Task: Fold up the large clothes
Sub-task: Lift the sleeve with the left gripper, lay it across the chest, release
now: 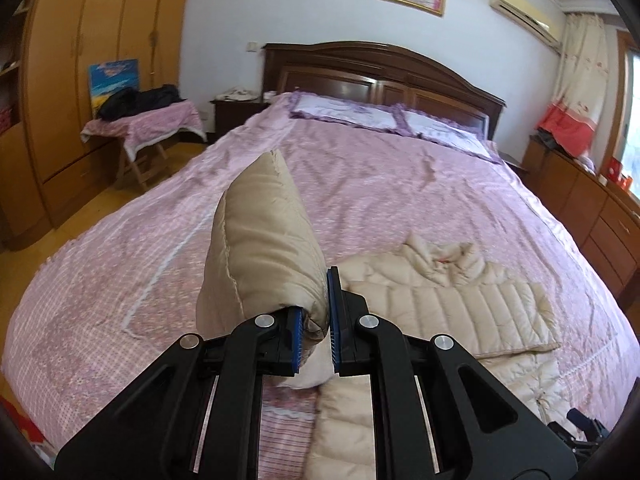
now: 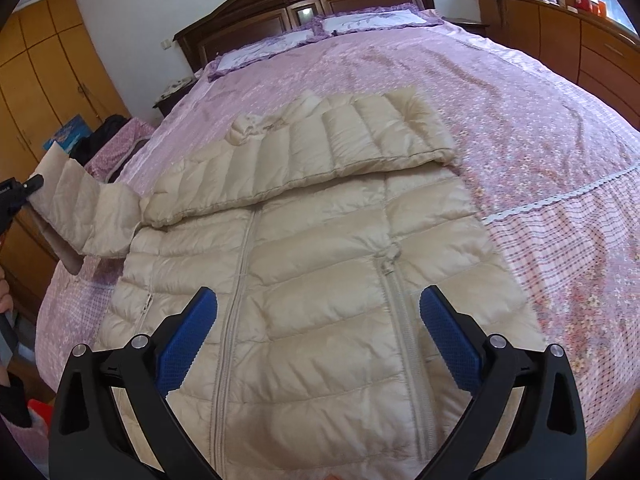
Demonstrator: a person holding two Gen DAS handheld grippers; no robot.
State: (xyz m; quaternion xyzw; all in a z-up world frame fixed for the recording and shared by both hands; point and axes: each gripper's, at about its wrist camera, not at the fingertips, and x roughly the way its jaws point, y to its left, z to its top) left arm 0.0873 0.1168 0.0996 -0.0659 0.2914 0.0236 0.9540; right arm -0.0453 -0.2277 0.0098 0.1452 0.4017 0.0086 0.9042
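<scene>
A cream quilted down jacket [image 2: 320, 264] lies front up on the pink bedspread [image 2: 540, 128], zipper open. One sleeve [image 2: 340, 144] is folded across its chest. My left gripper [image 1: 316, 320] is shut on the cuff of the other sleeve [image 1: 260, 240] and holds it raised above the bed. In the right wrist view this sleeve [image 2: 88, 216] stretches out to the left, with the left gripper [image 2: 20, 192] at its end. My right gripper [image 2: 318, 320] is open and empty, hovering over the jacket's lower part. The jacket body also shows in the left wrist view [image 1: 448, 304].
The bed has a dark wooden headboard [image 1: 384, 76] and two purple pillows [image 1: 360, 112]. A small table [image 1: 148, 124] with dark clothes stands left of the bed by a wooden wardrobe [image 1: 80, 80]. A low wooden dresser [image 1: 592, 208] runs along the right side.
</scene>
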